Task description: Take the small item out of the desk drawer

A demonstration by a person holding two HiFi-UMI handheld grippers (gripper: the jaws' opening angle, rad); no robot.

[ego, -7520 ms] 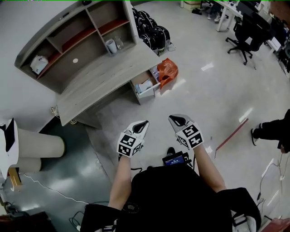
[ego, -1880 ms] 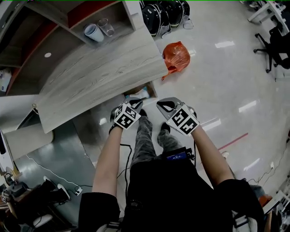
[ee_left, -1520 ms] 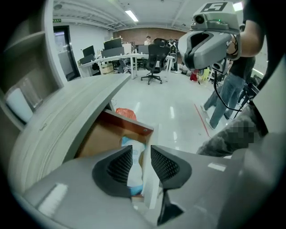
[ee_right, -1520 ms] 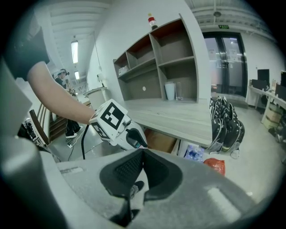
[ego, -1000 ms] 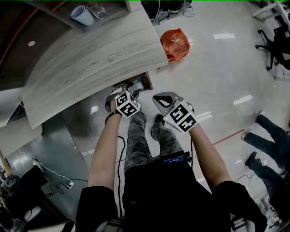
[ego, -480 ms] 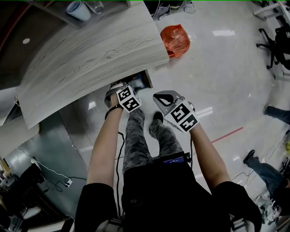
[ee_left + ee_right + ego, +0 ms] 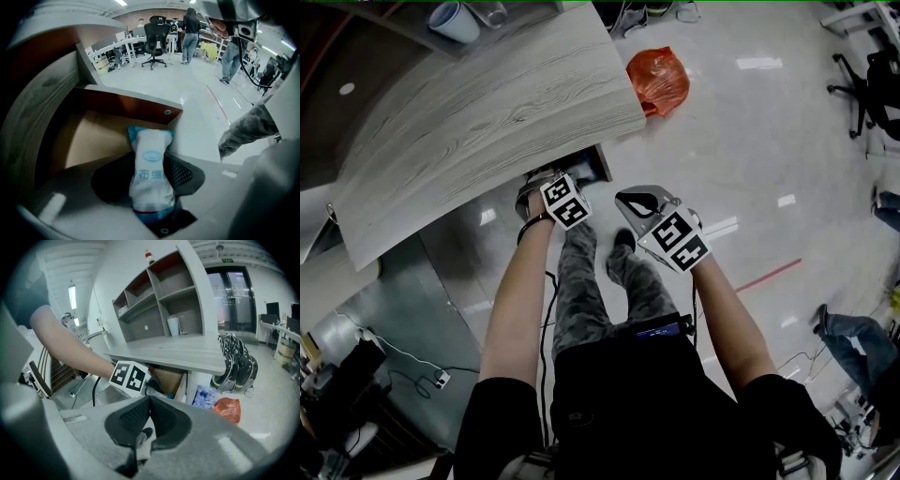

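Observation:
A white packet [image 7: 151,173] with blue ends and blue print lies lengthwise between the black pads of my left gripper [image 7: 147,161], above the open desk drawer [image 7: 89,136]. Both pads touch its sides and the jaws are closing on it. In the head view the left gripper [image 7: 542,183] reaches under the desk's edge at the drawer [image 7: 598,165], and the packet is hidden there. My right gripper [image 7: 636,200] hangs to the right over the floor, shut and empty; its own view [image 7: 150,400] shows the left gripper's marker cube [image 7: 130,377] at the drawer [image 7: 169,380].
The grey wooden desktop [image 7: 478,103] overhangs the drawer, with cups [image 7: 450,17] on the shelf behind. An orange bag [image 7: 657,77], water bottles [image 7: 202,397] and black helmets [image 7: 239,366] are on the floor beside the desk. My legs [image 7: 581,272] stand below the grippers. People and office chairs are farther off.
I have walked up to the desk, and the left gripper has gone in under its edge to the drawer. Over the last second both grippers have barely moved.

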